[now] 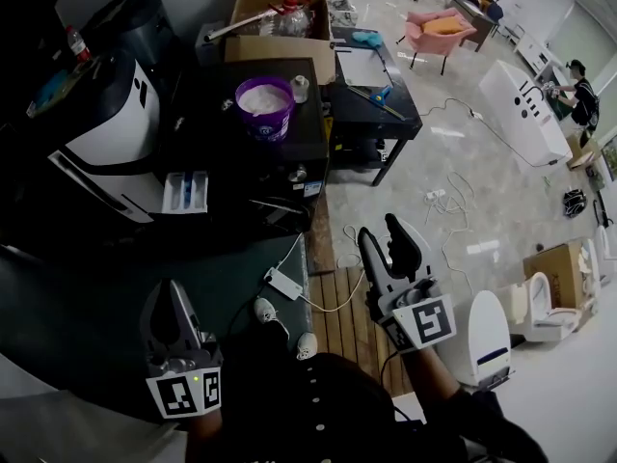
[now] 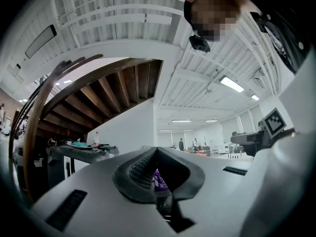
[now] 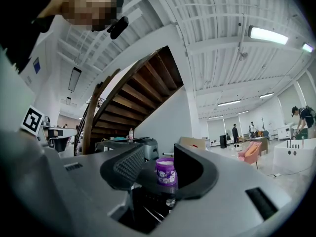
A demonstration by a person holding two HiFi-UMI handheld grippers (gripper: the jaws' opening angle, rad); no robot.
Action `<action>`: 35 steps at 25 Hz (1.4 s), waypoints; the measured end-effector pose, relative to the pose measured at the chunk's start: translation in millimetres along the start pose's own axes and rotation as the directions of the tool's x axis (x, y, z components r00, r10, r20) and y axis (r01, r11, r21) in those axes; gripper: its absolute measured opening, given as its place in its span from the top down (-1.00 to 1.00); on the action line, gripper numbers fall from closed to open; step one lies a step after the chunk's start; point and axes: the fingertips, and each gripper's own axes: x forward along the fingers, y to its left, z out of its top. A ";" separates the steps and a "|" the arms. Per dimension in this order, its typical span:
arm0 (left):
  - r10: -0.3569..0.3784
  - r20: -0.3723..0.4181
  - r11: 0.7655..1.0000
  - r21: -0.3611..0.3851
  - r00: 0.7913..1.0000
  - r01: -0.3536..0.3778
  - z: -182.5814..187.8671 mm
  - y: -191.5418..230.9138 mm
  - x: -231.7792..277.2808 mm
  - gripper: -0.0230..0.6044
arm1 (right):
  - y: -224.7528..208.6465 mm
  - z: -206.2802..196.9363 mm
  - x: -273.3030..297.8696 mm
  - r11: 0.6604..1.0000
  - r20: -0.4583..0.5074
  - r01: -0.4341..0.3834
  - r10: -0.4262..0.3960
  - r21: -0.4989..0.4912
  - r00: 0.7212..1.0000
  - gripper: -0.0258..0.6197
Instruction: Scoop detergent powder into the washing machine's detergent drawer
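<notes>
Item: purple detergent tub (image 1: 264, 107), lid off, white powder showing to the brim, standing upright on a dark counter (image 1: 310, 135) at the far centre of the scene. Just right of it, a small white object (image 1: 300, 87), possibly the scoop; too small to tell. Left of and nearer than the tub: detergent drawer (image 1: 185, 192), pulled out of the washing machine (image 1: 106, 133), compartments facing up; whether any powder lies in them cannot be made out. Far behind the tub: an open cardboard box (image 1: 280, 17) with oddments inside. Near side, on the floor: a white power strip (image 1: 284, 283) with trailing cable. Nearest the person: left gripper (image 1: 174, 302), jaws drawn together with tips meeting and nothing clamped, low at the near left; right gripper (image 1: 378, 231), jaws standing wide apart with nothing between them, at the near right, the tub visible far off through its gap. Both grippers are well apart from tub, drawer and white object. Status, as judged: the drawer is open and the tub uncovered, so the setting is ready; no scoop is in hand and no powder is seen carried. Picking up a scoop, filling it and tipping it into the drawer all remain.
</notes>
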 end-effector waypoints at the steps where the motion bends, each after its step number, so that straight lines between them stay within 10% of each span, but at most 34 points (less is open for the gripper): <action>1: -0.007 0.002 1.000 -0.003 1.000 0.007 -1.3 2.0 7.9 0.88 | -2.4 -0.2 5.6 1.000 0.000 0.005 -0.005 0.000 1.000 0.35; 35: -0.126 0.033 0.992 -0.015 0.991 0.127 -37.1 86.1 216.2 0.88 | -26.4 -49.8 226.4 0.995 -0.113 0.058 -0.049 0.079 0.992 0.36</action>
